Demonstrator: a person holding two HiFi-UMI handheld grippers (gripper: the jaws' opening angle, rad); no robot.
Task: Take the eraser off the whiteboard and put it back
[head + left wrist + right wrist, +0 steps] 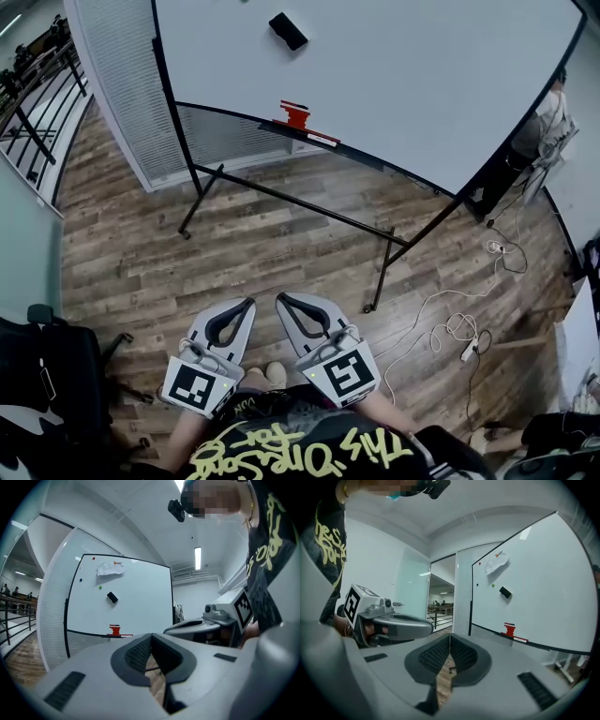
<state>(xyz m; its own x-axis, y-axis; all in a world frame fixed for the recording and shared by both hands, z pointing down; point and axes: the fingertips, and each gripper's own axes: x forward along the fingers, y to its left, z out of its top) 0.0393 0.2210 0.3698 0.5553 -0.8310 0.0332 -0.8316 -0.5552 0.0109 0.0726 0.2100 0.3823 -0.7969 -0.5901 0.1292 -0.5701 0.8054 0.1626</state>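
1. The eraser point(288, 31) is a black block stuck high on the whiteboard point(422, 75), far from both grippers. Its long axis is tilted, running from upper left to lower right across the board face.
2. The left gripper point(244, 306) is clenched with nothing in it. Its own view shows the two jaws meeting at the tip, with only wooden floor point(262, 244) visible through the gap below.
3. The right gripper point(284, 302) is also clenched and empty, its dark pads touching at the tip. The two grippers sit side by side near the person's body, tips leaning toward each other, well apart from the board.
4. Only the head view shows the board's black stand, the floor under it and the white cables point(448, 330) lying to the right.
5. Only the gripper views show the top of the board. A crumpled sheet of paper point(110, 568) is fixed above the eraser, with small coloured dots nearby: a red dot point(93, 558), a green dot point(100, 587) and a dark dot point(80, 579).
6. Each gripper view also catches the other gripper beside it, marker cube included.
7. Count: one eraser, one whiteboard, two grippers, one paper sheet and three dots. There is also one red object point(296, 114) standing at the board's lower edge, below the eraser.
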